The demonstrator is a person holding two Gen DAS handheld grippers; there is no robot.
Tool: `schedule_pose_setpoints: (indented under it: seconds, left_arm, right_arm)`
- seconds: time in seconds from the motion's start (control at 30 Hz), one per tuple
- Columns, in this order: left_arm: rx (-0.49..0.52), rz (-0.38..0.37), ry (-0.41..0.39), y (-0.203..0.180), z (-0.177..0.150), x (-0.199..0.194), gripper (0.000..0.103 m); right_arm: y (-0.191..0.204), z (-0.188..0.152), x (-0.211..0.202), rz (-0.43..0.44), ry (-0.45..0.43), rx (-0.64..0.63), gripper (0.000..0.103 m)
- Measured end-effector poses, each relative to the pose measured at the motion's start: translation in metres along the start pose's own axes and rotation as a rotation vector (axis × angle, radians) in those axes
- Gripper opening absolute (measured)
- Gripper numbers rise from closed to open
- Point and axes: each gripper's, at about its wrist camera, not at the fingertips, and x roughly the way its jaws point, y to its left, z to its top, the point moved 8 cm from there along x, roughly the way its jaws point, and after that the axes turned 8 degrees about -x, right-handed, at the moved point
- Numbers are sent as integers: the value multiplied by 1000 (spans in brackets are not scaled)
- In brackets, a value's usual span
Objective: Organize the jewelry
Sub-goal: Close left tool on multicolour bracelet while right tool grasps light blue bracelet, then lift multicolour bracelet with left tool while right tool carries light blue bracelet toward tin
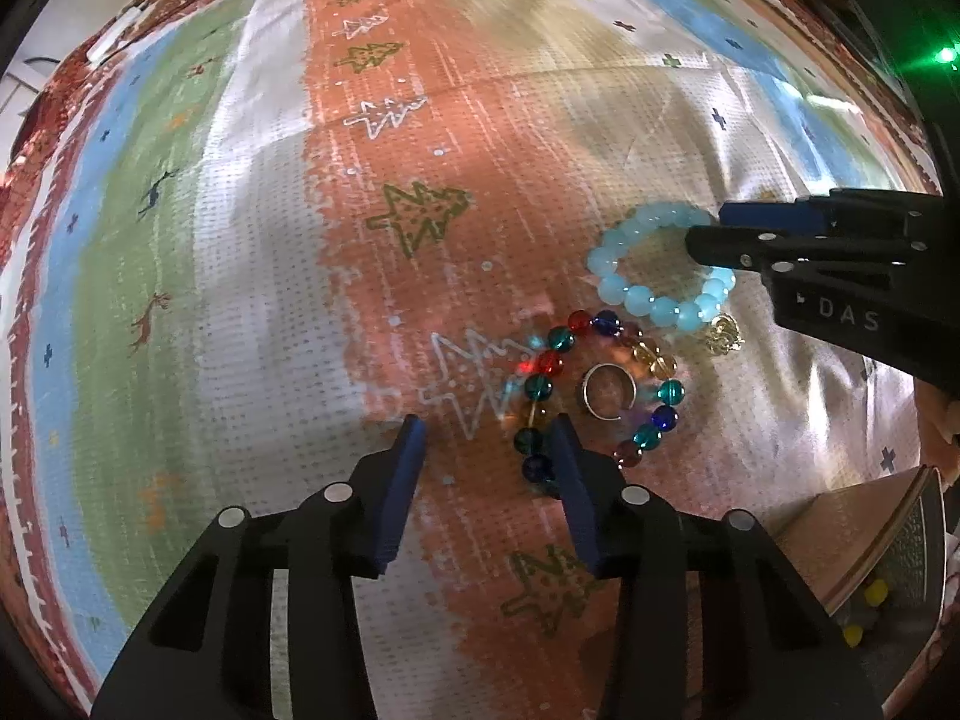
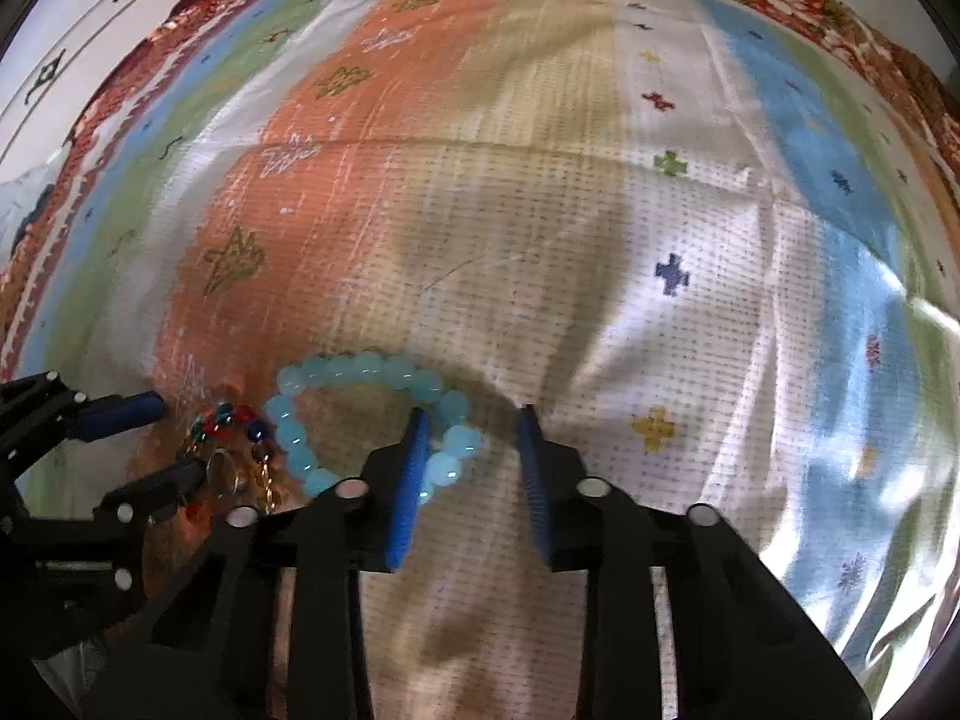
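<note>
Left wrist view: striped tablecloth (image 1: 252,276) fills the frame; the left gripper (image 1: 489,429) is spread at lower centre beside the colored bracelet (image 1: 543,387). Right gripper (image 2: 471,414), spread, straddles the blue bracelet (image 2: 360,369).

White letters "DAS" stand on the black body of the right gripper (image 1: 711,227), behind its fingertips, seen from the left wrist view; nothing else legible.

Both wrist views close, angled down at cloth (image 1: 240,300); share blue bracelet (image 1: 636,294).
</note>
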Motion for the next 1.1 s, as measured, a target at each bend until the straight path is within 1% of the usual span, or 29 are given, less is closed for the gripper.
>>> schedule_pose_setpoints:
  seconds: [0.03, 0.1, 0.13, 0.17, 0.2, 0.23, 0.27, 0.37, 0.47, 0.53, 0.57, 0.7, 0.77, 0.93, 1.1]
  left_arm:
    - [0, 2, -2, 1, 0, 0, 39]
    - [0, 6, -4, 3, 1, 0, 36]
    - [-1, 9, -7, 5, 1, 0, 32]
    - [-6, 14, -11, 8, 2, 0, 26]
    - [-11, 17, -15, 9, 2, -1, 23]
    - [-19, 18, -18, 11, 2, -1, 13]
    - [-26, 18, -20, 14, 2, -2, 9]
    - [-33, 4, -35, 18, 4, -4, 9]
    - [-35, 2, -51, 19, 7, -9, 9]
    - [-51, -6, -82, 22, 6, -18, 9]
    - [-58, -11, -92, 21, 3, -22, 9]
    - [-102, -36, -141, 26, 8, -38, 9]
    - [-117, -35, -153, 28, 8, -41, 9]
    - [-124, -46, -186, 21, 13, -47, 9]
    - [-140, -50, -250, 19, 19, -62, 9]
  right_arm:
    - [0, 0, 0, 5, 2, 1, 19]
    - [1, -1, 1, 6, 3, -5, 17]
    - [2, -1, 1, 3, 2, -10, 17]
    - [2, -2, 1, 3, 1, -13, 16]
    - [2, -3, 0, 3, 0, -14, 15]
    - [1, -3, 0, 6, -3, -13, 13]
    - [1, -3, -1, 7, -11, -14, 12]
    - [6, -4, -5, -16, -30, -48, 12]
    - [15, -5, -13, -17, -59, -91, 12]
    - [18, -5, -20, -32, -78, -109, 12]
    - [18, -4, -23, -37, -86, -112, 12]
    - [19, -5, -38, -33, -118, -118, 12]
    - [20, -5, -45, -35, -129, -122, 12]
    - [28, -5, -50, -25, -134, -138, 12]
    - [32, -5, -60, -24, -167, -129, 12]
